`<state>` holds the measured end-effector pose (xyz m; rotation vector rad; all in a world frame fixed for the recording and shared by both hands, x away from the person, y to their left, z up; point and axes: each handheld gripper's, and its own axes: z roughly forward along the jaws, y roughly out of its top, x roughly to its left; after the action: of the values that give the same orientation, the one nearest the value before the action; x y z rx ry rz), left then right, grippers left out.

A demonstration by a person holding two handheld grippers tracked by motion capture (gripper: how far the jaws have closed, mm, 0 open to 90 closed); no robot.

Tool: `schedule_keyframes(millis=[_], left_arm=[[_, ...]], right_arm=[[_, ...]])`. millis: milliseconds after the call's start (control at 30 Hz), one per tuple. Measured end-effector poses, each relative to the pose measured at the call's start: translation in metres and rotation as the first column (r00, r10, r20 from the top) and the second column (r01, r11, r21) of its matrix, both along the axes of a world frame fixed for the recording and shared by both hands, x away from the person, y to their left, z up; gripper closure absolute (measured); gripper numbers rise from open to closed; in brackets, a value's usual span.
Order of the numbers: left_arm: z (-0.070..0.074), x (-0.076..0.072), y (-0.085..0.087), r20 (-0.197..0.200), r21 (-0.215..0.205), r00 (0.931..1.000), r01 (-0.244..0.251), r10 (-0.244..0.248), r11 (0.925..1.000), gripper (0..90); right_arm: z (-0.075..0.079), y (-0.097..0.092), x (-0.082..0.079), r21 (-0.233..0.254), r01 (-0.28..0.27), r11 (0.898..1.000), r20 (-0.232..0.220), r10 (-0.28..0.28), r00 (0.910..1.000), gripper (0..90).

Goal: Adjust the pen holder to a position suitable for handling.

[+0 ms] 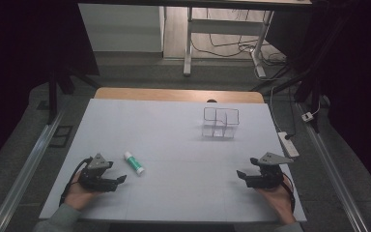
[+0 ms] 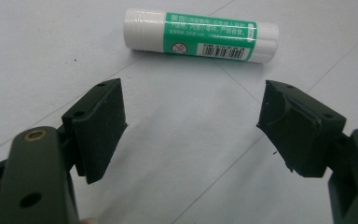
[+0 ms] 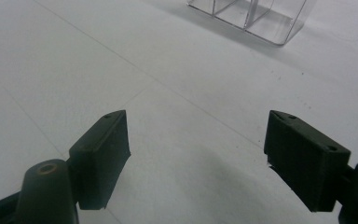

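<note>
My left gripper (image 1: pixel 121 180) rests with jaws wide and empty, the glue stick (image 1: pixel 134 162) lying just beyond it; my right gripper (image 1: pixel 241 175), also spread empty, sits far from the stick. I judge reaching comes next: straddle, then close

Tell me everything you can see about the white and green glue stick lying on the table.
The white and green cylindrical glue stick looks like plastic. It has a white ribbed cap at one end, a white band at the other, and a green label with white print, a round symbol and a barcode. It is closed and lies on its side on the white table sheet, at a slant in the high view. It rests just ahead of the open left hand-held gripper, which does not touch it.
</note>
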<state>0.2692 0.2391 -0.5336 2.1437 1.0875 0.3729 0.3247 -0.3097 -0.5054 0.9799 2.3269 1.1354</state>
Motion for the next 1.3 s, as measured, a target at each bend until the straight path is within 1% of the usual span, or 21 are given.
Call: schedule_keyframes(millis=[33,67,100,167,267,467,567,733,767,867,900,1033,1100,1133,1200,1300], left_arm=[[0.0,0.0,0.0,0.0,0.001,1.0,0.003,-0.003,1.0,22.3],[0.0,0.0,0.0,0.0,0.001,1.0,0.004,-0.004,1.0,22.3],[0.0,0.0,0.0,-0.001,0.001,1.0,0.004,-0.004,1.0,22.3],[0.0,0.0,0.0,-0.002,0.002,1.0,0.005,-0.005,1.0,22.2],[-0.001,0.001,0.0,-0.006,0.005,1.0,0.006,-0.006,1.0,22.2],[-0.001,0.001,0.0,-0.011,0.007,0.9999,0.007,-0.007,1.0,22.2],[-0.001,0.001,-0.001,-0.012,0.006,0.9999,0.008,-0.008,0.9999,22.2],[-0.002,0.001,-0.001,-0.012,0.008,0.9999,0.01,-0.01,0.9999,22.1],[-0.002,0.001,-0.001,-0.012,0.008,0.9999,0.01,-0.01,0.9999,22.1],[-0.002,0.001,-0.001,-0.012,0.008,0.9999,0.01,-0.01,0.9999,22.2],[-0.002,0.001,-0.001,-0.012,0.008,0.9999,0.011,-0.011,0.9999,22.2],[-0.002,0.001,-0.001,-0.012,0.009,0.9998,0.013,-0.013,0.9999,22.2],[-0.002,0.001,-0.001,-0.012,0.009,0.9998,0.013,-0.013,0.9999,22.2],[-0.002,0.001,-0.001,-0.012,0.009,0.9998,0.014,-0.014,0.9999,22.2],[-0.002,0.001,-0.001,-0.013,0.01,0.9998,0.014,-0.014,0.9998,22.2],[-0.002,0.001,-0.001,-0.013,0.01,0.9998,0.015,-0.015,0.9998,22.2]], right_arm=[[0.001,0.001,0.002,0.007,-0.001,1.0,0.007,0.001,1.0,22.0],[0.002,0.001,0.003,-0.001,0.003,1.0,0.006,-0.003,1.0,22.0],[0.003,0.002,0.004,0.008,0.0,1.0,0.009,0.0,1.0,22.1],[0.004,0.003,0.005,0.004,0.003,1.0,0.007,-0.003,1.0,22.2],[0.007,0.006,0.009,0.006,0.006,1.0,0.019,-0.006,0.9998,23.0],[0.01,0.008,0.018,0.015,0.014,1.0,0.012,-0.014,0.9998,24.0],[0.011,0.008,0.02,0.013,0.022,1.0,0.004,-0.022,0.9998,24.5],[0.015,0.008,0.024,0.018,0.037,0.999,0.008,-0.038,0.9993,25.7],[0.015,0.008,0.026,0.025,0.037,0.999,0.015,-0.037,0.9992,26.2],[0.017,0.008,0.028,0.021,0.044,0.999,0.014,-0.045,0.9989,26.6],[0.018,0.009,0.031,0.033,0.05,0.998,0.019,-0.05,0.9986,27.2],[0.022,0.011,0.038,0.042,0.067,0.997,0.024,-0.068,0.9974,29.5],[0.023,0.011,0.04,0.038,0.07,0.997,0.025,-0.071,0.9972,30.7],[0.024,0.012,0.044,0.039,0.079,0.996,0.026,-0.08,0.9965,31.8],[0.025,0.013,0.048,0.036,0.087,0.996,0.025,-0.088,0.9958,34.2],[0.027,0.013,0.054,0.045,0.101,0.994,0.031,-0.103,0.9942,38.5]])
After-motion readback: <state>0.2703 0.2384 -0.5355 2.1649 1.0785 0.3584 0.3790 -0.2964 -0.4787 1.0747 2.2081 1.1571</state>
